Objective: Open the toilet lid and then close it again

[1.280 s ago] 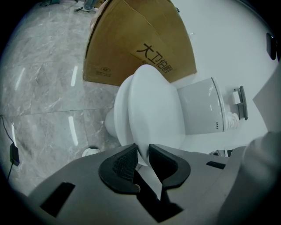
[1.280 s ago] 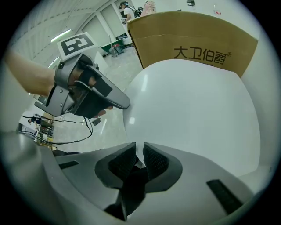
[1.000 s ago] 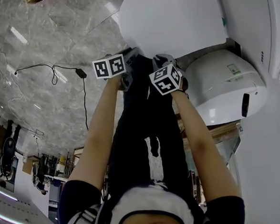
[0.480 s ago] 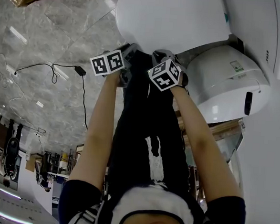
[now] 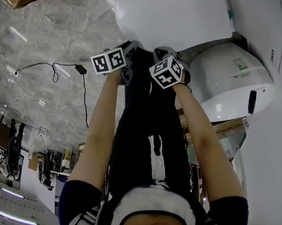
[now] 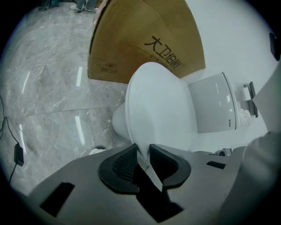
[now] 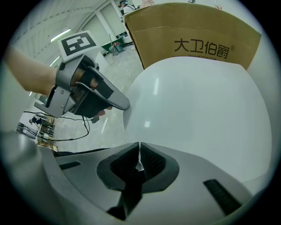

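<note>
**Holds.** The left gripper [image 6: 141,154] has its jaws partly apart and closed on the front rim of the toilet lid [image 6: 160,114]; the rim is seen edge-on between the pads. The right gripper [image 7: 138,159] has its jaws almost together, with only a thin sliver of the same rim pinched between them. Both grips are taken at the end of the lid farthest from the tank [image 6: 213,105], just beside each other.

**Position and orientation.** The lid is judged to be partly raised, with its free end lifted clear of the bowl [image 6: 117,124], which shows on the side away from the tank. Its long axis runs from the hinge end at the tank out to the held rim. The rim points away from the tank, towards the person. How steeply it is tilted cannot be told.

**Risks.**
- Only a narrow, glossy edge is held, so a slip is judged likely if the pull is not kept in line with the hinge swing. The lid would then drop onto the bowl.
- If one gripper is raised faster than the other, the lid is twisted and the hinge is strained.
- If it is carried too far back, the lid is knocked against the tank.
</note>
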Available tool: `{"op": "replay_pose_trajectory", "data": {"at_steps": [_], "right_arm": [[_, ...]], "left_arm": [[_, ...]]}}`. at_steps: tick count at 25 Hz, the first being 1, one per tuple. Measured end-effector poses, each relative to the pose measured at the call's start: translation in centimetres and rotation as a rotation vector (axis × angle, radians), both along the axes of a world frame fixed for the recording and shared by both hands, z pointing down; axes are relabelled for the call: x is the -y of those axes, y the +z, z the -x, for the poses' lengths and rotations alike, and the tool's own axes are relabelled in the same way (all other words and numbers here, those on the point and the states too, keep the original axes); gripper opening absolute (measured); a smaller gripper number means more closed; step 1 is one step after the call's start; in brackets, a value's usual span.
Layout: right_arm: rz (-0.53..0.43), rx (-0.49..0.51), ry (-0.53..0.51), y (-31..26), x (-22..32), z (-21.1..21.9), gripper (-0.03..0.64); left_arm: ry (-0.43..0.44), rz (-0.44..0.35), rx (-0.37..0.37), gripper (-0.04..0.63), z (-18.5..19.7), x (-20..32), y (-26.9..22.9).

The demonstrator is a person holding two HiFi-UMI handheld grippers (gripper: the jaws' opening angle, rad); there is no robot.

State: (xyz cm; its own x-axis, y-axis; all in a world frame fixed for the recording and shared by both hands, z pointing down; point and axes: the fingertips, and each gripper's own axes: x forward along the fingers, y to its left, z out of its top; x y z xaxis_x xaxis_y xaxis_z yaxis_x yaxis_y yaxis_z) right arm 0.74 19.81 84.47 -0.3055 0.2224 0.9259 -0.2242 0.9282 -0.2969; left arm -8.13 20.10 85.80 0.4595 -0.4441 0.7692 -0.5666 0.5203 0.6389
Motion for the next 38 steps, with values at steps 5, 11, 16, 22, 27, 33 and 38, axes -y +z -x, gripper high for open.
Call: {"op": "replay_pose_trajectory", "data": {"at_steps": [5, 11, 16, 22, 27, 33, 38], "right_arm": [[0.081, 0.041, 0.018, -1.7, 0.1, 0.5, 0.017], [0.101, 0.103, 0.038, -5.9, 1.2, 0.9, 0.017], [0.119, 0.141, 0.121, -10.7, 1.1, 1.0, 0.017], [0.086, 0.232, 0.191, -17.6, 0.9, 1.6, 0.014], [0.023, 0.33, 0.223, -23.0, 1.8, 2.2, 0.012], [-0.048, 0.447, 0.265, -30.3, 3.4, 2.5, 0.011], [-0.11, 0.52, 0.276, -35.8, 4.0, 3.2, 0.009]], "left_arm": [[0.058, 0.071, 0.138, 0.075, 0.7, -0.9, -0.4], [0.194, 0.053, 0.311, 0.008, 1.6, -2.2, -3.6], [0.286, -0.095, 0.355, 0.008, 0.3, -1.3, -10.1], [0.26, -0.174, 0.354, 0.008, -1.6, -0.8, -17.6], [0.182, -0.246, 0.33, 0.008, -2.3, 0.4, -23.2], [0.139, -0.383, 0.344, 0.008, -2.4, 2.7, -31.2], [0.162, -0.48, 0.372, 0.006, -2.0, 4.0, -36.7]]}}
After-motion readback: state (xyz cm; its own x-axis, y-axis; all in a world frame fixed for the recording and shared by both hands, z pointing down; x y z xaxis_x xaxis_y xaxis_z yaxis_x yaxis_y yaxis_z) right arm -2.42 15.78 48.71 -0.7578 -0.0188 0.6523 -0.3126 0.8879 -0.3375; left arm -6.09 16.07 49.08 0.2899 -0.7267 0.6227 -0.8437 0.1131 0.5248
